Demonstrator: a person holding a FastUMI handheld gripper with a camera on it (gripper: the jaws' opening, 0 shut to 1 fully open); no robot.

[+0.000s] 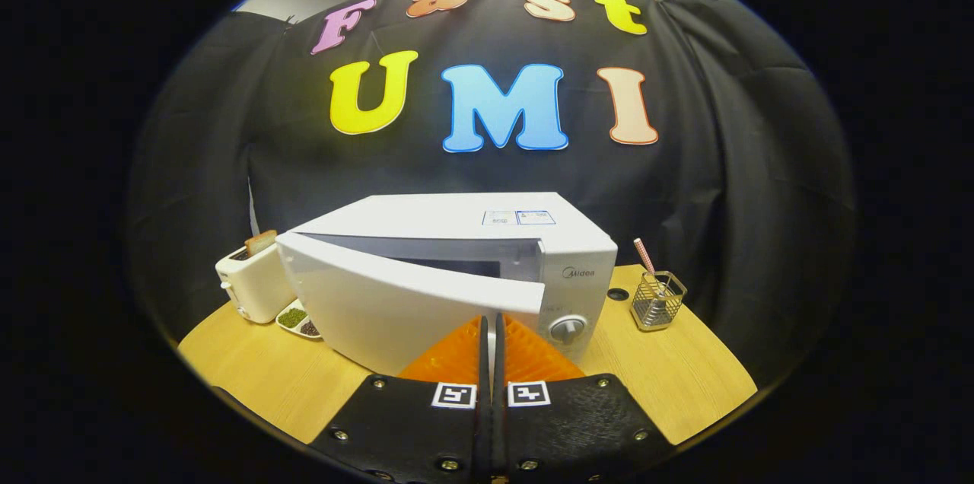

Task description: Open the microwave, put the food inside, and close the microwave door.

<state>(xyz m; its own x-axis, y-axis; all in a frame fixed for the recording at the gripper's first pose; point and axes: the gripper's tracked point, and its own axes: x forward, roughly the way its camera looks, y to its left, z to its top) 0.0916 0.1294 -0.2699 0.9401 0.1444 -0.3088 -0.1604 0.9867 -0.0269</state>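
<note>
Pressed together with only a thin slit between them, the gripper (491,328) fingers point toward 12 o'clock, level with the table and holding nothing; their tips sit right at the lower free corner of the microwave door (411,301), though whether they touch it cannot be told. Beyond them stands the white microwave (472,263), its door swung partly open, hinged at 9 o'clock, with a wedge-shaped gap along the top edge; the cavity behind is dark and hard to make out, and the fingers hide the bottom of the door and part of the control panel, where a round dial (568,329) shows just at 1 o'clock of the tips. A white toaster (251,282) with a slice of bread in it stands at 10 o'clock, partly behind the door; a small dish (298,319) of green and dark food lies beside it, half covered by the door's lower edge. At 2 o'clock a wire holder (658,300) with a striped straw stands near the wooden table (670,385) edge; bare tabletop lies open either side of the fingers.
</note>
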